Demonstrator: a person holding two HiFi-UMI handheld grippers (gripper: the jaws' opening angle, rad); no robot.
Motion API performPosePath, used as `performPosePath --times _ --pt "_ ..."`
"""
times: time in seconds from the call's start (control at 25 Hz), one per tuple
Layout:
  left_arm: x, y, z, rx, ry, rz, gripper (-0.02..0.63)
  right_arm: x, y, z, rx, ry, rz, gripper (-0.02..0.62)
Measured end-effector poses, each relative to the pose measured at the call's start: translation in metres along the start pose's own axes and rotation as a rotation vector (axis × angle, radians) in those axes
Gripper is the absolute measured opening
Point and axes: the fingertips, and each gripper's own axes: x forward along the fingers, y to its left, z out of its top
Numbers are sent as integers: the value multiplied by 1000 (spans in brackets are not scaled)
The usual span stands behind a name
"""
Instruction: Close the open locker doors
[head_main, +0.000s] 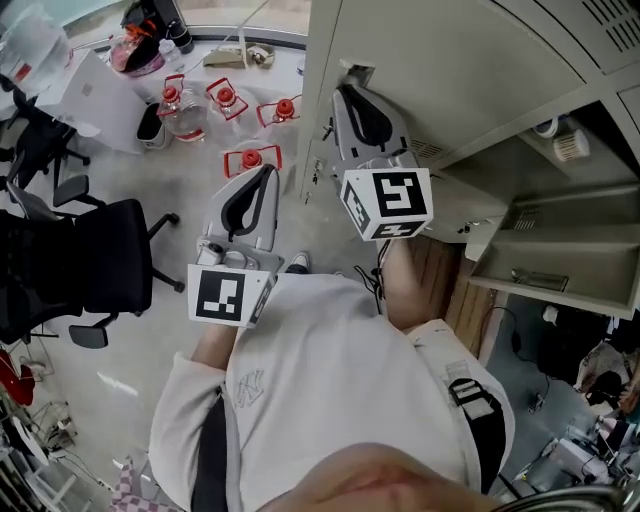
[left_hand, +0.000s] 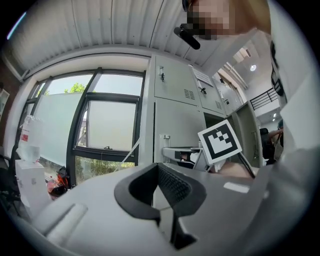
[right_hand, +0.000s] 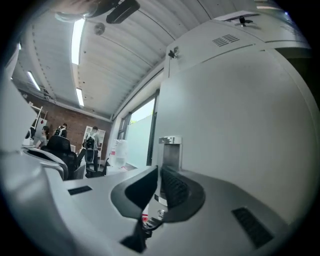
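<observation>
The left gripper (left_hand: 159, 172) is held back, its jaws closed on nothing. The right gripper (right_hand: 157, 175), jaws likewise pressed together, is placed nearer the open locker door (right_hand: 235, 110). The door's upright latch (right_hand: 169, 147) lies straight ahead of the jaws.

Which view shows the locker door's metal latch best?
Right gripper view: the latch stands large just beyond the right claw. Left gripper view shows it small and distant; head view, only a sliver past the claw.

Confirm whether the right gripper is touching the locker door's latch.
Cannot tell. Right gripper view puts the latch just beyond the right gripper; no gap or contact shows.
</observation>
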Motion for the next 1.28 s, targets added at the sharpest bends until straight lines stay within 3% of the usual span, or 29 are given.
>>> performPosePath --times 0.36,0.8,1.12,1.28 --pt "7 17 -2 -17 0 -17 2 24 -21 -3 29 12 -53 27" --pt "5 18 3 1 -40 -32 2 15 -23 2 52 7 -87 28" --pt "10 -12 9 -3 -53 -102 2 -59 -13 23 85 -52 -88 26" --pt "21 -56 11 -5 -54 -210 2 -119 -24 24 114 -51 -148 26"
